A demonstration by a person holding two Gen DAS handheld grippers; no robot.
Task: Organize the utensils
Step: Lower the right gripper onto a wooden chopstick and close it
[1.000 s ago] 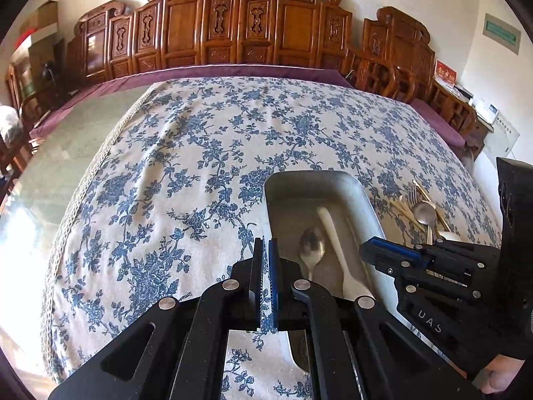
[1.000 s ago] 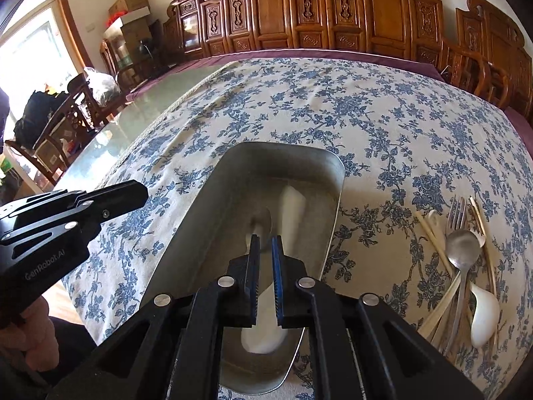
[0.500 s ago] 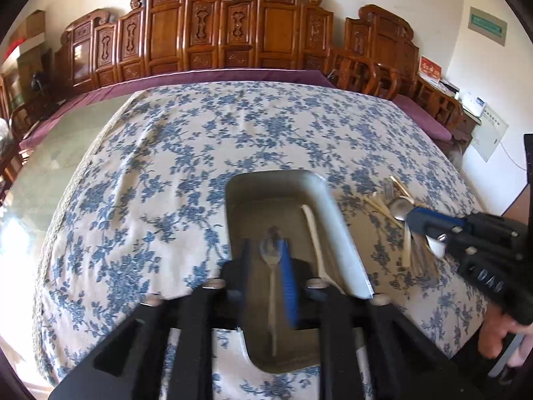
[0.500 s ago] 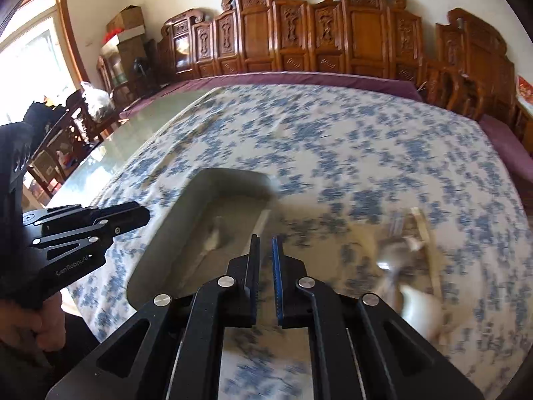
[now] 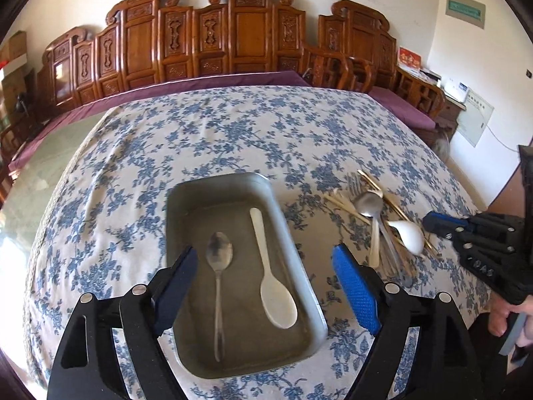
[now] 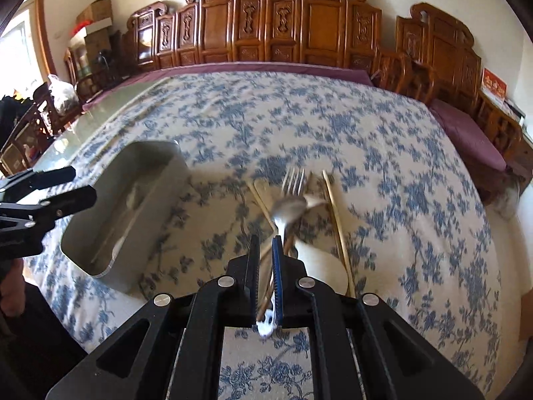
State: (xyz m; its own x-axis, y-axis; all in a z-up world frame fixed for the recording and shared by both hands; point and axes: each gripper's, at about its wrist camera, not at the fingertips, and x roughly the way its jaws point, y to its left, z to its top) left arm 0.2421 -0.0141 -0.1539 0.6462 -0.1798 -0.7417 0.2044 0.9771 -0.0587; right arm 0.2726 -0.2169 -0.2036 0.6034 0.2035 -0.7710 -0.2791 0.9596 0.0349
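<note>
Metal spoon: lies in the gray tray, between the wide-apart jaws of the left gripper, bowl pointing away.
White spoon: lies in the same tray, just beside the metal spoon.
Loose pile: a fork, another metal spoon, chopsticks and a white soup spoon lie on the cloth, right of the tray.
Right gripper: over the pile, jaws close together with only a thin gap; utensil handles show in that gap, but a grip cannot be told.
Tablecloth: white with blue flowers, under everything.
Wooden chairs: along the far wall.
</note>
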